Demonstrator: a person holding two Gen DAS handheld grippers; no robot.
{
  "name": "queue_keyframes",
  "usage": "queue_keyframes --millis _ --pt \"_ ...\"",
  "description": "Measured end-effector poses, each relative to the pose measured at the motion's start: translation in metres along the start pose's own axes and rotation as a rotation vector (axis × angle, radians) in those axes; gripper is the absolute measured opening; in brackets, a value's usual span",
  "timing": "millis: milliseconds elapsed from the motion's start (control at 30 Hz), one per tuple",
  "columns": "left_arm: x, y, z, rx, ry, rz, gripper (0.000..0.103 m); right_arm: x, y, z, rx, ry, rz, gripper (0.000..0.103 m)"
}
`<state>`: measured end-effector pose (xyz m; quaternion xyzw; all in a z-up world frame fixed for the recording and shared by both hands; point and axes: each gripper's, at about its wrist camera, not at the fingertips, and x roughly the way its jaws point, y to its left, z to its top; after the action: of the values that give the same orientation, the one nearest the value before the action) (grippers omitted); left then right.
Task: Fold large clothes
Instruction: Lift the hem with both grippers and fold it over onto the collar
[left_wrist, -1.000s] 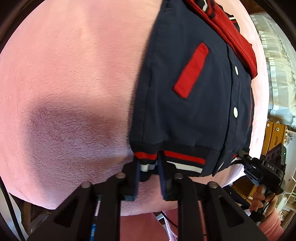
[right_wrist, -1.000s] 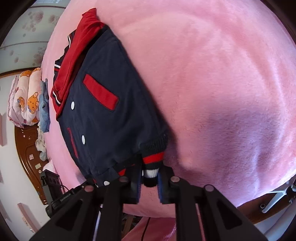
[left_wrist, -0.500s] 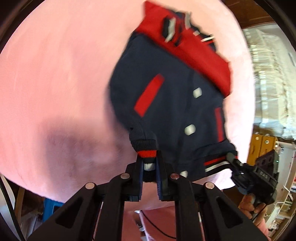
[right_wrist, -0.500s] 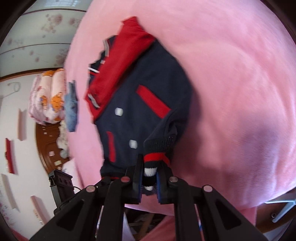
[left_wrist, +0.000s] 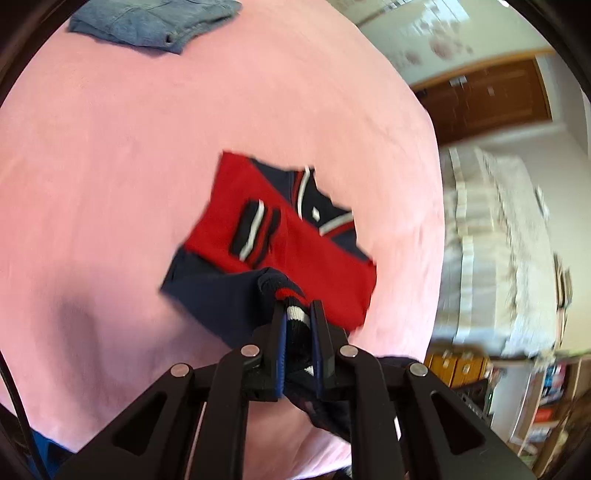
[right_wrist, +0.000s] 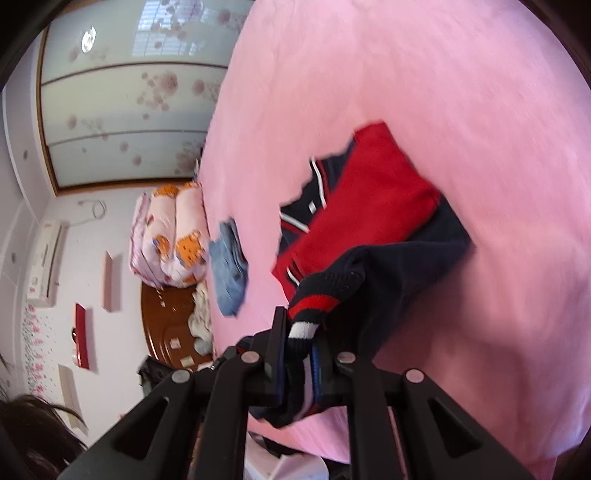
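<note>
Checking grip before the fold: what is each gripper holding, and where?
Left gripper and right gripper each pinch the jacket by its striped knit hem.

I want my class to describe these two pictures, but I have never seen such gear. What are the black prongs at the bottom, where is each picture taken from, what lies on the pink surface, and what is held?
There is no machine here. A person holds a two-finger clamp in each hand, and a wide-angle camera on each one looks forward along its fingers. That is why everything bulges. The black prongs are those fingers.

One picture comes from the left hand-held gripper, the other from the right hand-held gripper.

On the pink blanket lies a navy and red jacket, partly folded. Farther off lies a blue denim garment.

Each gripper is shut on the jacket's striped hem, at opposite ends, and that edge hangs lifted above the blanket. The pictures are blurred.
</note>
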<state>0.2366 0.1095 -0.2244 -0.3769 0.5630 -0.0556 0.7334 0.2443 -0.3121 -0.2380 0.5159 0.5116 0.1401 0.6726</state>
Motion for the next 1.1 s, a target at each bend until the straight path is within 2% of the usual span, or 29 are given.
queue_keyframes --millis 133,200,267,333,433,667,800,900,967,1033,1100 --pt "0.005 0.013 0.024 -0.102 -0.061 0.022 0.009 0.006 0.0 0.027 0.026 -0.031 -0.001 0.01" --pt "0.009 0.019 0.033 -0.123 -0.09 0.044 0.009 0.013 -0.002 0.043 0.046 -0.047 -0.008 0.01" --pt "0.019 0.023 0.045 -0.143 -0.104 0.034 0.009 0.024 -0.002 0.056 0.047 -0.044 -0.033 0.01" --pt "0.034 0.024 0.053 -0.155 -0.101 0.029 0.009 0.038 -0.001 0.067 0.044 -0.041 -0.055 0.01" --pt "0.058 0.017 0.067 -0.146 -0.101 0.077 0.009 0.055 -0.001 0.08 0.043 -0.045 -0.084 0.01" --pt "0.091 0.02 0.097 -0.197 -0.11 0.102 0.009 0.086 -0.023 0.114 0.176 -0.057 -0.093 0.011" --pt "0.104 0.025 0.116 -0.219 -0.118 0.14 0.009 0.099 -0.027 0.127 0.227 -0.033 -0.105 0.015" --pt "0.109 0.022 0.127 -0.207 -0.12 0.143 0.009 0.105 -0.024 0.134 0.21 -0.015 -0.142 0.018" --pt "0.111 0.018 0.132 -0.183 -0.118 0.156 0.009 0.107 -0.02 0.138 0.19 -0.022 -0.148 0.023" --pt "0.113 0.012 0.137 -0.15 -0.118 0.179 0.01 0.107 -0.016 0.141 0.18 -0.043 -0.145 0.033" --pt "0.111 0.005 0.14 -0.112 -0.125 0.185 0.013 0.102 -0.013 0.145 0.171 -0.068 -0.147 0.035"
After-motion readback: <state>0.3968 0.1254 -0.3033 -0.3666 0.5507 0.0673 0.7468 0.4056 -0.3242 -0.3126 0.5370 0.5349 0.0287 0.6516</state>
